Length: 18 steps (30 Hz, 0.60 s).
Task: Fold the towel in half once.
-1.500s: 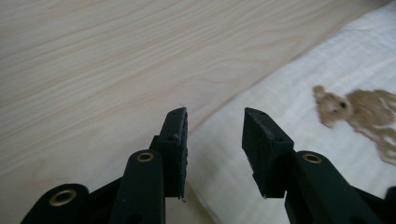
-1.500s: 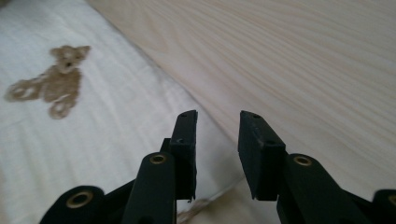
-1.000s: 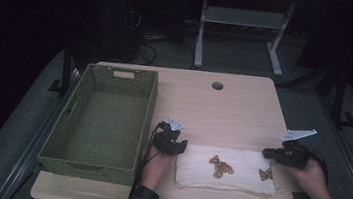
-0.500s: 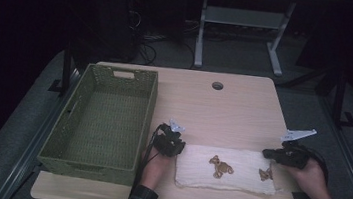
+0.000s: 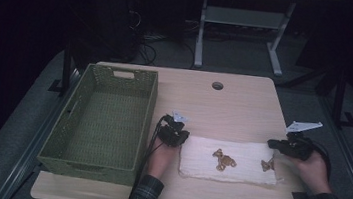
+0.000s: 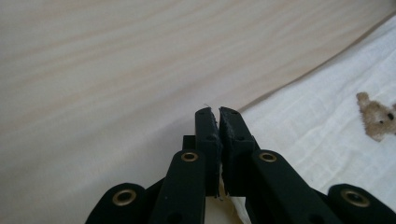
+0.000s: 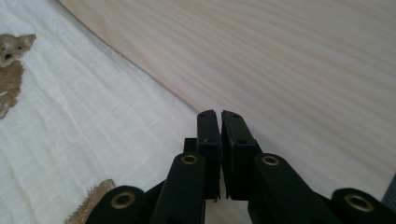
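Both grippers clenched on towel (image 5: 230, 160) corners: left gripper (image 5: 176, 135), right gripper (image 5: 280, 145). Fingers (image 6: 219, 140) pinch cloth. Lift evenly, keep fabric taut over bench (image 5: 234, 106).

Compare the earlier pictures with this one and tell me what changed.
The left gripper slid a little toward the white towel and its jaws have just been closing; they now pinch the towel's left corner, with cloth showing between them. The right gripper stayed put at the towel's right corner, jaws together. The towel lies flat as before, and the green basket and table are unchanged.
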Available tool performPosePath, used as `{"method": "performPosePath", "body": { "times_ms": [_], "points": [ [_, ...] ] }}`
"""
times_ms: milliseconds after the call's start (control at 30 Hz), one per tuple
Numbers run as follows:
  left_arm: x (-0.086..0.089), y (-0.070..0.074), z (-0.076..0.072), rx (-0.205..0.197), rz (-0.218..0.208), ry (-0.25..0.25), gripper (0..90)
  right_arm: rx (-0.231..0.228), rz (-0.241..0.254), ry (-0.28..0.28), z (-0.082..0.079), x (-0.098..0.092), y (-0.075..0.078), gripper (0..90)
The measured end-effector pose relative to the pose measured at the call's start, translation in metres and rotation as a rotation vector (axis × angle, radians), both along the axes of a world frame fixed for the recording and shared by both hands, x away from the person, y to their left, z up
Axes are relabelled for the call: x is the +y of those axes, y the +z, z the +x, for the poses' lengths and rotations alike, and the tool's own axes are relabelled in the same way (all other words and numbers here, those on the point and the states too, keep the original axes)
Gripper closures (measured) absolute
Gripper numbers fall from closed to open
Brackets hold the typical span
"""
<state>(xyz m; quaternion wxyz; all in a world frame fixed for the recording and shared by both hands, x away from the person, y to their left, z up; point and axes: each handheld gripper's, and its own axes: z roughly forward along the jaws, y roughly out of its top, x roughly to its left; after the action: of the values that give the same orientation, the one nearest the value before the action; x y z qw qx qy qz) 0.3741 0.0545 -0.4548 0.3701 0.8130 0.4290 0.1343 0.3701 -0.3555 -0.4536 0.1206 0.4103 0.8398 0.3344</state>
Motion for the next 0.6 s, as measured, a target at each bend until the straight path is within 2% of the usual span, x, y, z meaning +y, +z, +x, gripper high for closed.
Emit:
{"method": "performPosePath", "body": {
  "times_ms": [100,167,267,367,600],
  "points": [
    [-0.004,0.004,0.011,-0.024,0.007,0.002,86.5,-0.003,0.008,-0.018,0.007,-0.002,0.000,86.1],
    [-0.005,0.006,0.018,-0.032,0.022,-0.003,86.5,-0.013,0.008,-0.022,0.012,-0.004,0.000,86.1],
    [-0.006,0.007,0.024,-0.042,0.022,0.004,86.5,-0.023,0.012,-0.034,0.018,-0.005,0.002,86.1],
    [-0.005,0.009,0.023,-0.053,0.013,0.005,86.5,-0.036,0.020,-0.036,0.019,-0.005,0.005,86.1],
    [-0.001,0.016,0.010,-0.077,-0.017,-0.006,86.5,-0.059,0.032,-0.024,0.011,-0.007,0.012,86.1]
  ]
}}
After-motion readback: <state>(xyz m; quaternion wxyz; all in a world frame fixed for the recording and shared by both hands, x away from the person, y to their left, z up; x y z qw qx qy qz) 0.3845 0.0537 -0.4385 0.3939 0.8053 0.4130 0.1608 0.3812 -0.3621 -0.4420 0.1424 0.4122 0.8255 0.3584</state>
